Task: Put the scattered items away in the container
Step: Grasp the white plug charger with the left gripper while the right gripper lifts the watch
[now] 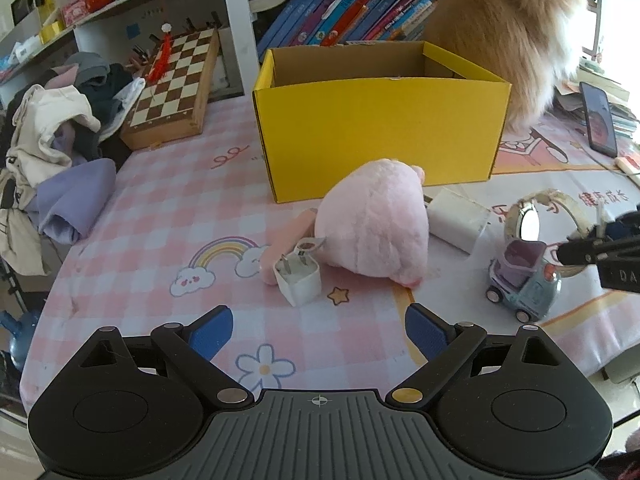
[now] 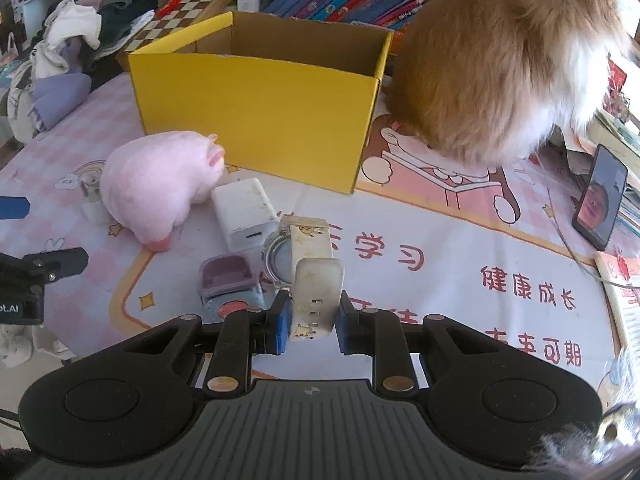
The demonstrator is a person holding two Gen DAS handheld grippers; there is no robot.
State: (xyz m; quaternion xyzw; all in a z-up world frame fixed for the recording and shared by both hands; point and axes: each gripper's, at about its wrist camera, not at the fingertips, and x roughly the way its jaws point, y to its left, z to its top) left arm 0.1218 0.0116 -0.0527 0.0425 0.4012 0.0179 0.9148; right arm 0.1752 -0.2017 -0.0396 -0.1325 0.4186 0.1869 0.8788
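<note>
Watch point(image 2: 308, 276) strap's pinched in the right gripper point(image 2: 312, 320), left gripper point(image 1: 318, 330) spread wide over nothing, so next it probably lifts into the yellow box point(image 2: 256, 120).

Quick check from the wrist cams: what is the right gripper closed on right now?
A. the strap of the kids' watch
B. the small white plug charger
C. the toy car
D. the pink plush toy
A: in the right wrist view the right gripper has its blue pads pressed on the cream strap of the kids' watch, while the pink plush toy, plug charger and toy car lie free on the mat.
</note>
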